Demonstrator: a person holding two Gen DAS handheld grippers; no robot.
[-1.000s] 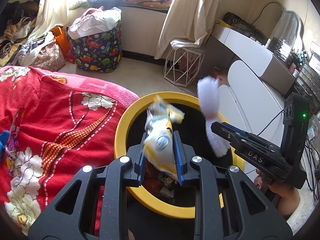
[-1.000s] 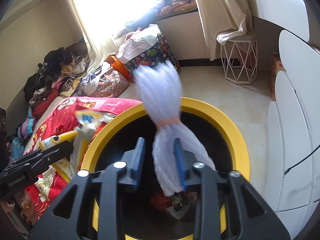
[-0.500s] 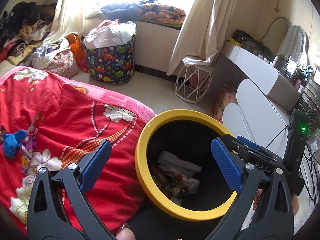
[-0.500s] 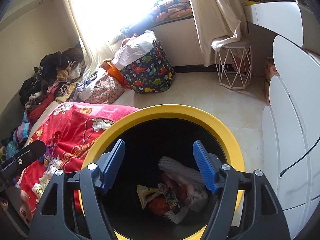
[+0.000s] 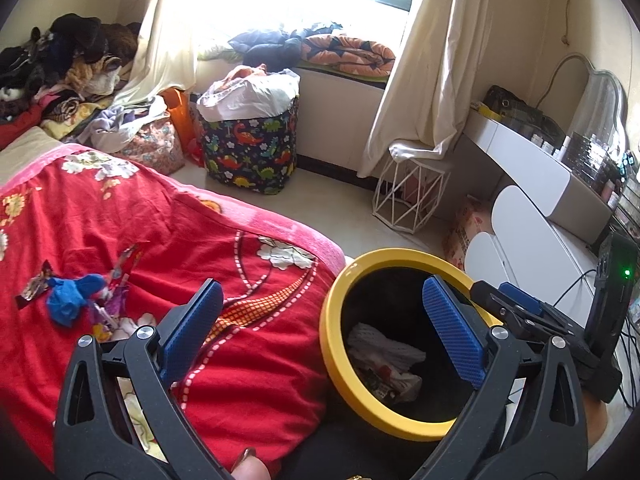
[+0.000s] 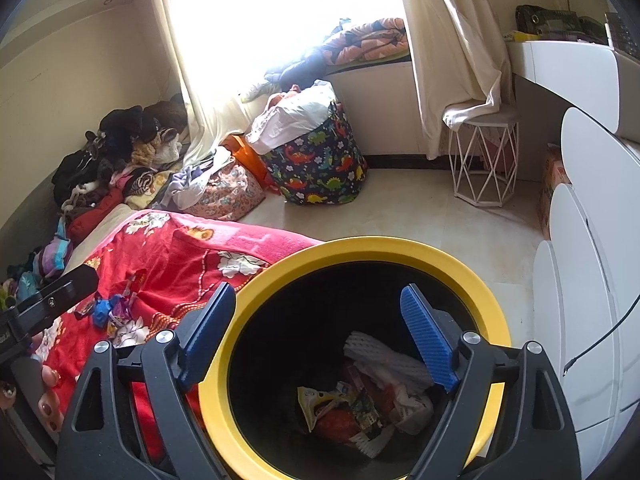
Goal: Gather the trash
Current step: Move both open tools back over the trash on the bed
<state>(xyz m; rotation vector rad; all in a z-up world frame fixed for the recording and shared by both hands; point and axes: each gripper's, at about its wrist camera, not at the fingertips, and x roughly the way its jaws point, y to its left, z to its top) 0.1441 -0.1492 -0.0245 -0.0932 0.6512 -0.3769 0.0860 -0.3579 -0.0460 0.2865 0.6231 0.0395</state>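
A black bin with a yellow rim [image 5: 334, 364] [image 6: 360, 246] stands beside the bed. Inside lie a white foam net [image 6: 384, 356] [image 5: 380, 346] and a yellow snack wrapper [image 6: 320, 398] among other trash. My left gripper [image 5: 324, 332] is open and empty, over the bin's left rim and the red blanket [image 5: 120, 220]. My right gripper [image 6: 318, 336] is open and empty above the bin mouth; it also shows in the left wrist view [image 5: 516, 304]. A blue crumpled scrap [image 5: 70, 294] [image 6: 102, 308] and wrappers [image 5: 116, 276] lie on the blanket.
A dinosaur-print basket [image 5: 250, 148] [image 6: 316, 164] and a white wire stool [image 5: 408, 192] [image 6: 486, 160] stand on the floor by the window. White cabinets [image 6: 584, 292] and a desk [image 5: 536, 168] are on the right. Piled clothes [image 5: 60, 68] lie at far left.
Both grippers opened and dropped the snack wrapper and the foam net into the bin. The left gripper then drew back and left, bringing more of the blanket into view.
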